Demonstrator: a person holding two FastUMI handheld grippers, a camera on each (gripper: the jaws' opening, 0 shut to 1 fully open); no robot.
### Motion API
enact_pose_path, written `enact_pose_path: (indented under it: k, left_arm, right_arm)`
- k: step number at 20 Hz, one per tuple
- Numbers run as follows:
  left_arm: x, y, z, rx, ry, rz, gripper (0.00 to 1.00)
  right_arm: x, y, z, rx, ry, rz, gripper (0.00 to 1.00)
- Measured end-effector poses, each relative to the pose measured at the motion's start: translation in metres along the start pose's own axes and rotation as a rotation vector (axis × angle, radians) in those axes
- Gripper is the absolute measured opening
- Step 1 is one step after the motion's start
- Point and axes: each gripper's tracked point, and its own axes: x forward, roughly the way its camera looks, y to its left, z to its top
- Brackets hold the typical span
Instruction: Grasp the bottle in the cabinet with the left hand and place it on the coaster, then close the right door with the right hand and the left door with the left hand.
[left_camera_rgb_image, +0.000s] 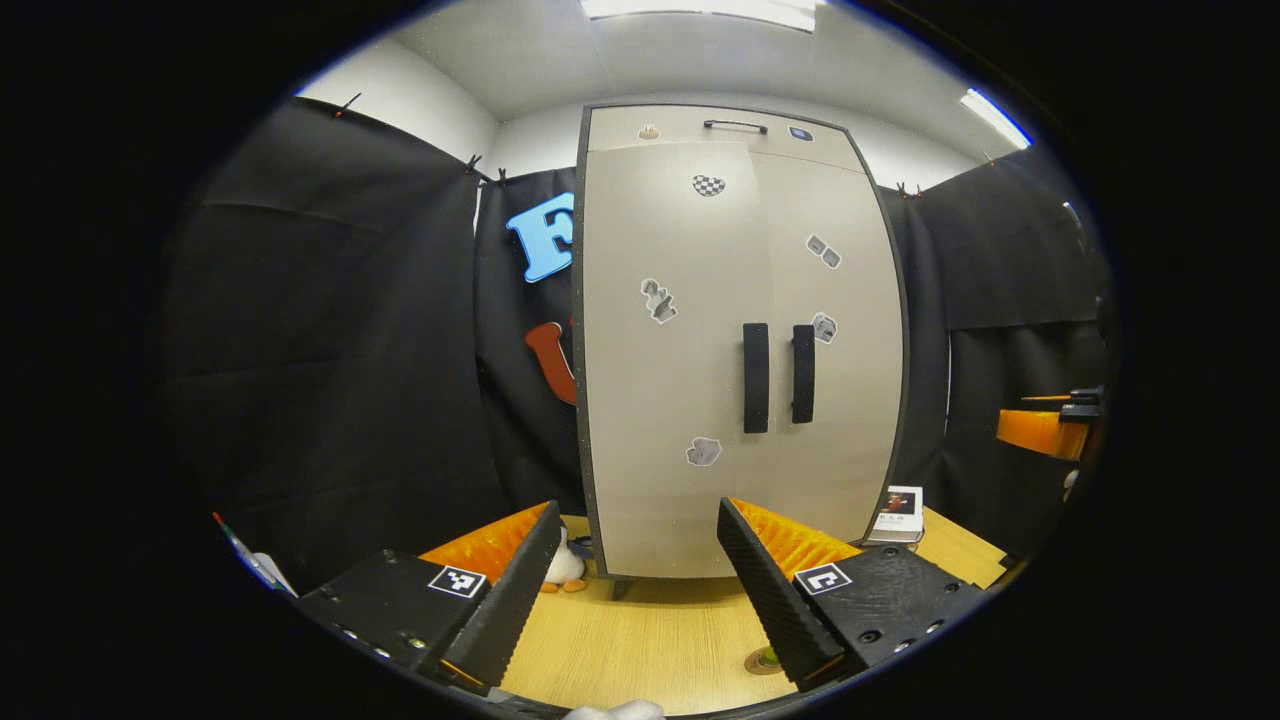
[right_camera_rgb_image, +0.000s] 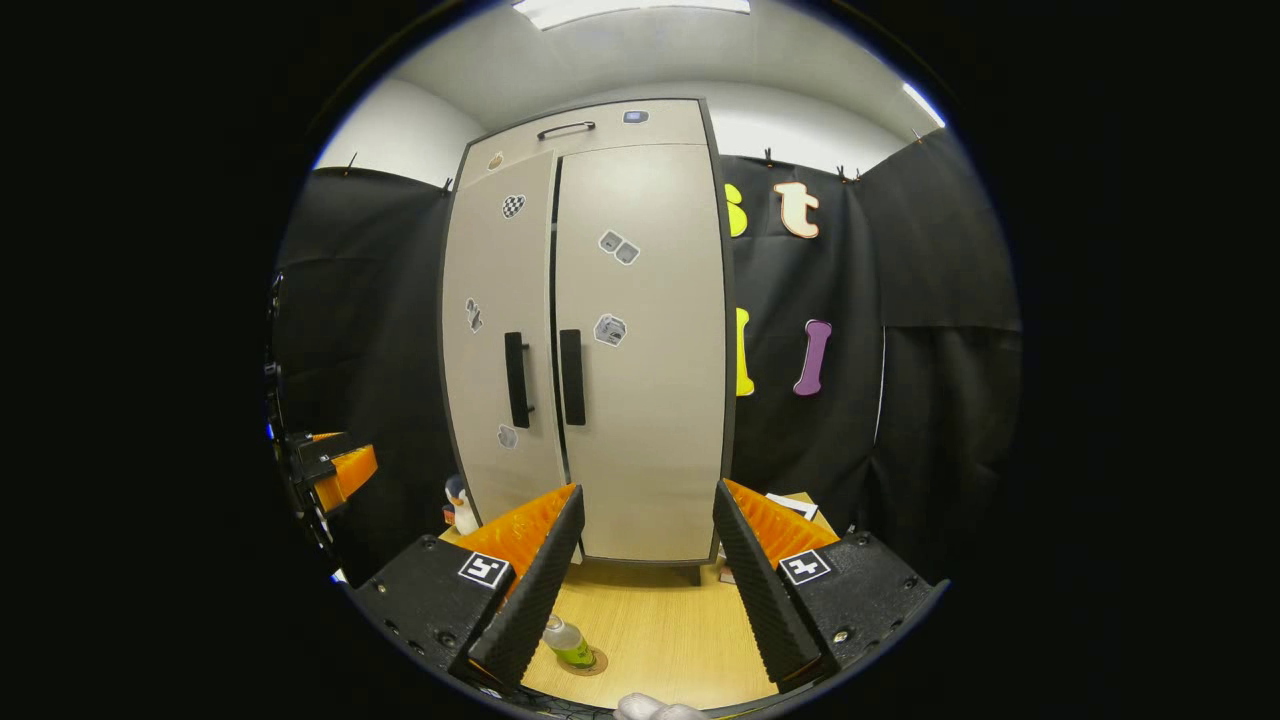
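The beige cabinet (left_camera_rgb_image: 700, 330) stands on the wooden table with both doors shut, its two dark handles (left_camera_rgb_image: 778, 376) side by side. In the right gripper view the cabinet (right_camera_rgb_image: 600, 330) is shut too. A small bottle (right_camera_rgb_image: 567, 641) with greenish liquid stands on a round coaster (right_camera_rgb_image: 594, 662) on the table in front of it. The left gripper view catches the coaster (left_camera_rgb_image: 760, 661) beside one finger. My left gripper (left_camera_rgb_image: 638, 510) is open and holds nothing, facing the doors. My right gripper (right_camera_rgb_image: 648, 490) is also open with nothing between its fingers, and it shows at the far right (left_camera_rgb_image: 1050, 425).
A penguin toy (left_camera_rgb_image: 565, 566) stands by the cabinet's left foot, seen also as the penguin toy (right_camera_rgb_image: 460, 505). A small box (left_camera_rgb_image: 900, 513) leans at the cabinet's right corner. Papers (right_camera_rgb_image: 795, 504) lie to the right. Black cloth walls surround the table (left_camera_rgb_image: 650, 630).
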Motion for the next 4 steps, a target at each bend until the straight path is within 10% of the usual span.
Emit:
enact_pose_path:
  k: [4]
  left_arm:
    - [0.0001,0.0010,0.0019,-0.001,-0.003,0.001,0.96]
  right_arm:
    - [-0.0008,-0.0015,0.0014,0.002,-0.005,-0.003,0.80]
